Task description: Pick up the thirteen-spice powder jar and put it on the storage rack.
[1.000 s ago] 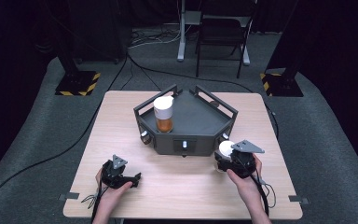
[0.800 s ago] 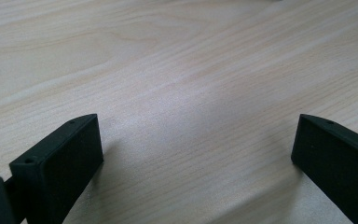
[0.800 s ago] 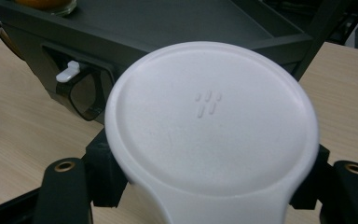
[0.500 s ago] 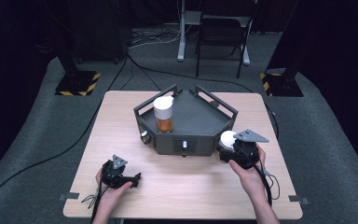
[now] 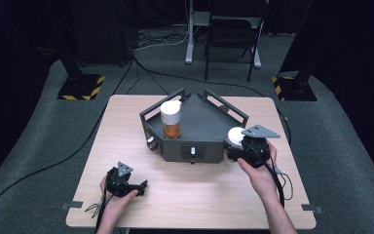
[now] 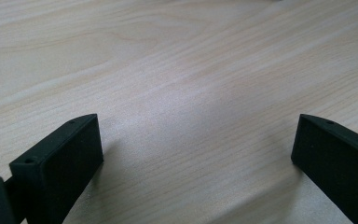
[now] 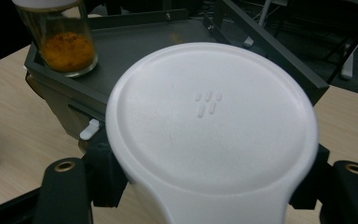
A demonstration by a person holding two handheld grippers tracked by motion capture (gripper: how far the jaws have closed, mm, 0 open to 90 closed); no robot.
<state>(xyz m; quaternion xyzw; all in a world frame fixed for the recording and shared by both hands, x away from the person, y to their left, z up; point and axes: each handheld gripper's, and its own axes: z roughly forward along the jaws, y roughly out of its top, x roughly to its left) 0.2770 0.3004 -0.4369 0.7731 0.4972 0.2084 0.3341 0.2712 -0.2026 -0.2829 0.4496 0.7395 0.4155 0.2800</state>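
Right gripper (image 5: 237,146) clamps white-capped jar (image 7: 212,126) at tray's (image 5: 209,122) right front corner, apparently mid-carry toward tray; contents hidden by cap. Next move likely calls for lifting over tray rail. Second jar (image 5: 171,118) stands inside, holding orange powder. Left gripper (image 5: 139,185) rests wide open, empty, on table (image 6: 191,70).

Jar (image 5: 171,119) sat in the tray's (image 5: 209,127) left corner; another jar (image 5: 235,135) hung just beside its right front corner.

Dark room, grey carpet (image 5: 350,161), chair (image 5: 233,34)
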